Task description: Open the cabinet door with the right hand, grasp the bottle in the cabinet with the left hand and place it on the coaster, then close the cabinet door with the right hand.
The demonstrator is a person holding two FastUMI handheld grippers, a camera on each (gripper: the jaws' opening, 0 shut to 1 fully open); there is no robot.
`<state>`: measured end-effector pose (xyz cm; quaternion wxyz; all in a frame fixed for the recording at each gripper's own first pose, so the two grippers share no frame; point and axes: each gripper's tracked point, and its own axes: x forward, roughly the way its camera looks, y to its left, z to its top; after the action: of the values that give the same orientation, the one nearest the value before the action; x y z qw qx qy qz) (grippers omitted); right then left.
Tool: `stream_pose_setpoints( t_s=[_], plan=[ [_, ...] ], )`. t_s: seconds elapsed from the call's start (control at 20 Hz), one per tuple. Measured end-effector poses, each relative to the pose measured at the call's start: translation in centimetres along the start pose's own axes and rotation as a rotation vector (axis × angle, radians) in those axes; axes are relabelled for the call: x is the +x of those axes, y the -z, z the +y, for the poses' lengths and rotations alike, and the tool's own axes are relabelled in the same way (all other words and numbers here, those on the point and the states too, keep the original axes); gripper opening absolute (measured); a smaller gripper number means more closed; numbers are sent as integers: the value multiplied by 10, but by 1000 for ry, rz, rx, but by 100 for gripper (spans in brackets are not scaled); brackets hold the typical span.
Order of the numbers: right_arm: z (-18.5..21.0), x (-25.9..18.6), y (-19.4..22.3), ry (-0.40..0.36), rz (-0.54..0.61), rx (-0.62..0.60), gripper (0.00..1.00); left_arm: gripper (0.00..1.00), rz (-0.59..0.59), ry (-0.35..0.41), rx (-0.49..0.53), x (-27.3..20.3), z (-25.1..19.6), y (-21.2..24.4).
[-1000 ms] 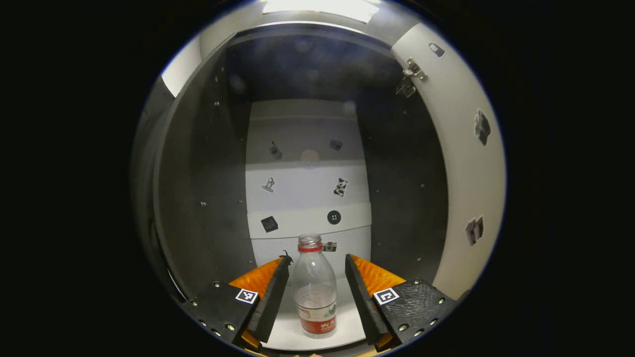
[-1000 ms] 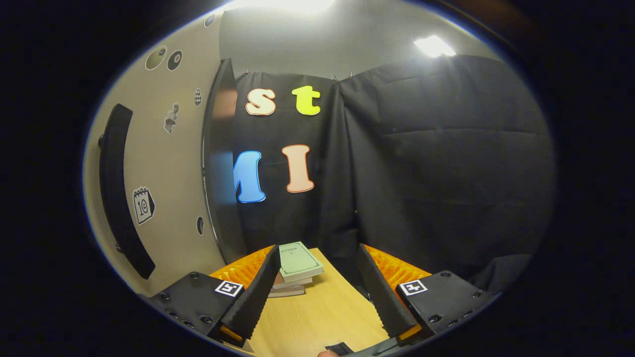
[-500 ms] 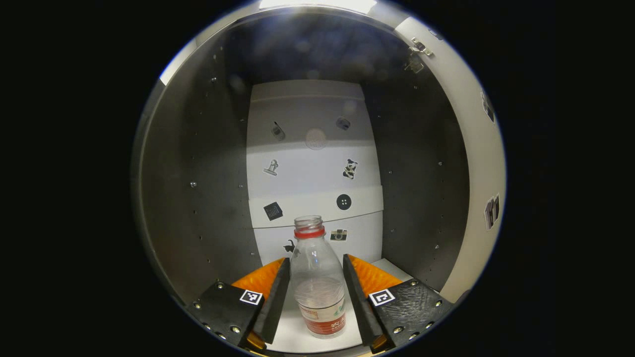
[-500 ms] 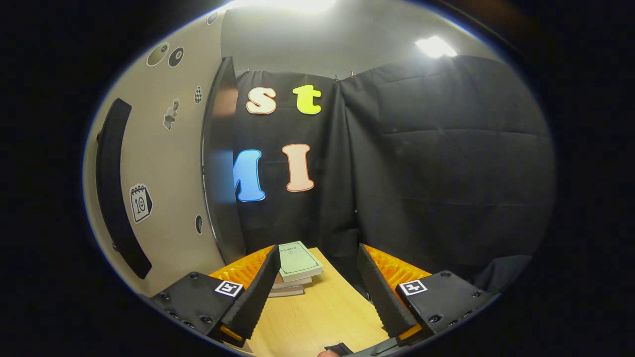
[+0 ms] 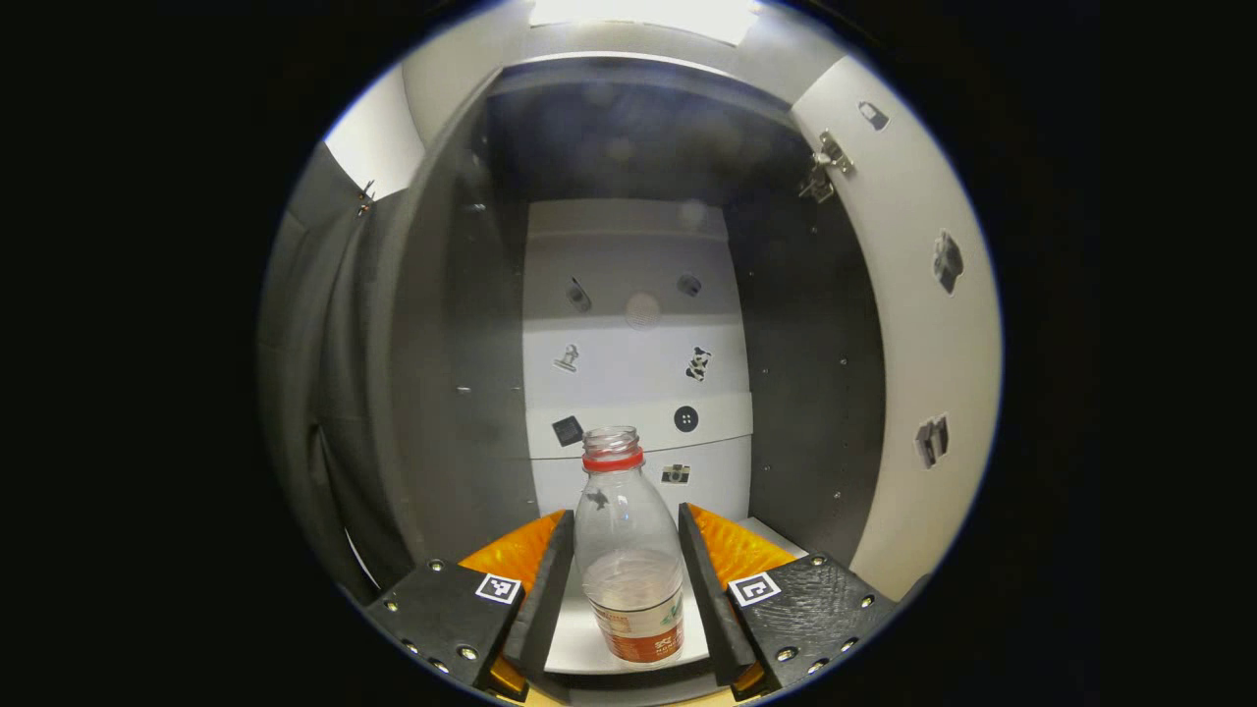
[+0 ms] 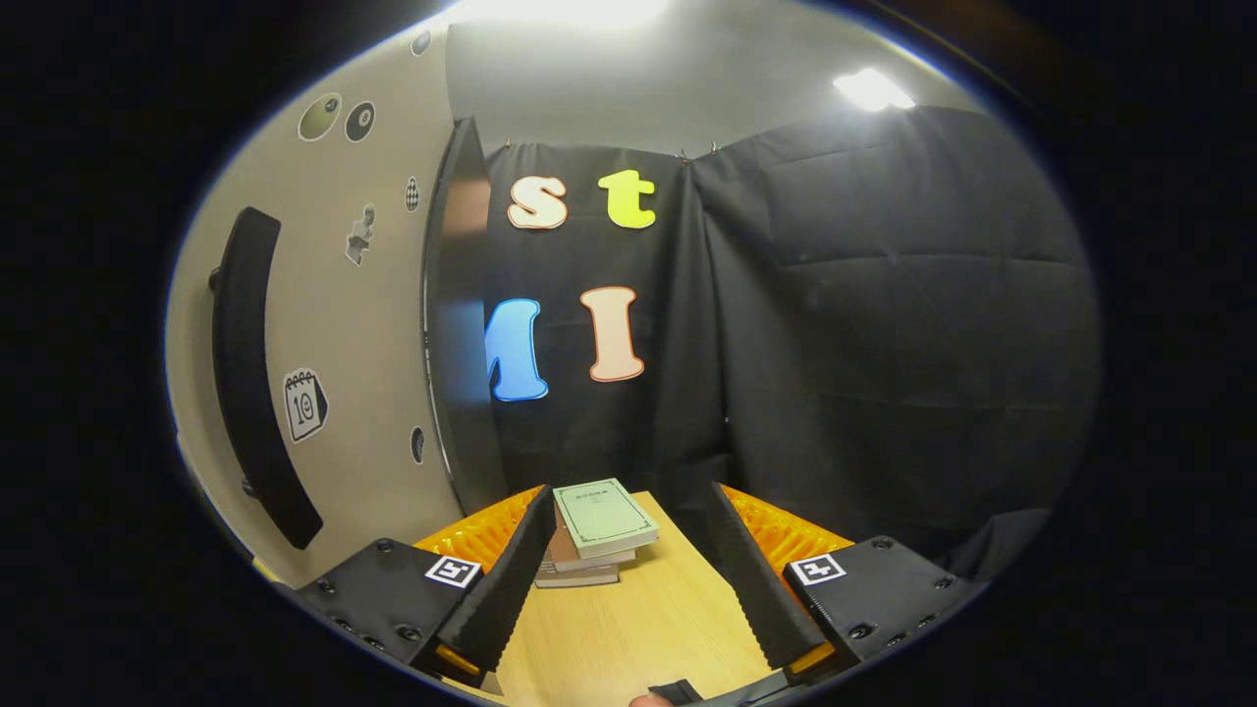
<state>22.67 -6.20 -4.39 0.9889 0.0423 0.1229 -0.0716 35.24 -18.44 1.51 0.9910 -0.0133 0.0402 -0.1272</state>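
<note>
Bottle (image 5: 628, 565): upright, uncapped, on the cabinet (image 5: 442, 393) floor, between the left gripper (image 5: 619, 579) fingers, both closed against its sides. Right gripper (image 6: 628, 579): wide open, empty, over the worktop (image 6: 638, 628). Cabinet door (image 6: 324, 324): open, beside a stack of books (image 6: 594, 530).

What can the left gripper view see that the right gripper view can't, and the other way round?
Left gripper view: the cabinet's inside and the clear bottle with a red neck ring, held between the left gripper's fingers.

Right gripper view: the door's outside with its long black handle, a stack of books on the wooden table, and the open right gripper holding nothing.

Both: the open cabinet door, seen from opposite sides.
</note>
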Motion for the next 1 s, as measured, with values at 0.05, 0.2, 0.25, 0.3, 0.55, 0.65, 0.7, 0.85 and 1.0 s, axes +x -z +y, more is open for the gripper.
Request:
stream_pose_setpoints(
  t_s=[0.05,0.2,0.25,0.3,0.55,0.65,0.7,0.85,1.0],
  plan=[
    [2,-1,0,-10,0,-2,99,61,1,-6,-6,-11,4,1],
    [6,-5,0,-38,-3,-6,99,59,7,-33,-14,-46,18,9],
    [8,-7,0,-48,-7,-5,98,59,7,-42,-13,-58,23,12],
    [10,-9,0,-57,-9,-2,98,59,8,-51,-10,-70,27,15],
    [18,-19,1,-93,-25,2,98,57,24,-102,-10,-125,54,42],
    [21,-23,3,-103,-24,7,98,58,36,-116,-27,-146,63,55],
    [21,-25,4,-105,-23,9,98,59,40,-124,-35,-154,68,62],
    [22,-29,8,-107,-24,13,98,59,48,-139,-45,-181,77,82],
    [26,-33,12,-111,-21,15,98,59,54,-156,-37,-207,81,105]
  ],
)
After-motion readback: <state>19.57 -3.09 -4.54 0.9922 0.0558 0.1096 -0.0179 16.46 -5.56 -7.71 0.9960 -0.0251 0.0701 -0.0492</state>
